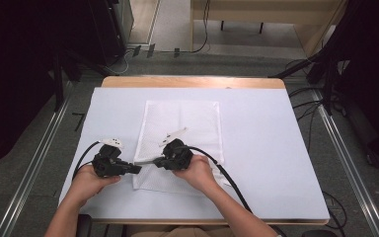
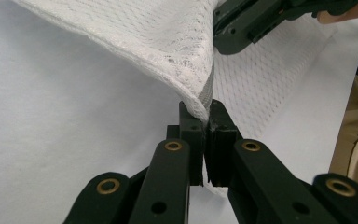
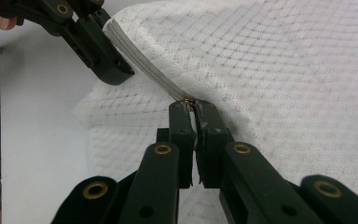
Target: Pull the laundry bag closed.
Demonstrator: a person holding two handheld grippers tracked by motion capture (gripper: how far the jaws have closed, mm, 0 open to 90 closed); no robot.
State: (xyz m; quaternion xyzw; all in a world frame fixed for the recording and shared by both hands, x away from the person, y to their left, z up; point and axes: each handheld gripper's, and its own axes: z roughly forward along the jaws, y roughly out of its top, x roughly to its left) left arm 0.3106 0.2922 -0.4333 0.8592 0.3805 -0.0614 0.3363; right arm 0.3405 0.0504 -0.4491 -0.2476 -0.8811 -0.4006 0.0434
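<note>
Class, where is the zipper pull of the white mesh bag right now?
In the right gripper view, the zipper pull sits pinched at the right gripper's jaw tips, on the mesh bag's edge, near the left gripper.

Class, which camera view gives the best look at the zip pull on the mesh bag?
The right gripper view: the zip pull sits close up, pinched at the right gripper fingers. The left gripper view shows the zip's tape; the high view shows the mesh bag too small.

One white mesh bag (image 1: 180, 129) lies on the one white-covered table (image 1: 266, 148), with one zipper (image 3: 142, 70) along its edge — its pull pinched between the right gripper's (image 3: 193, 106) fingers. Two grippers work here — the left gripper (image 2: 204, 112) clamps the bag's corner between its fingertips.
</note>
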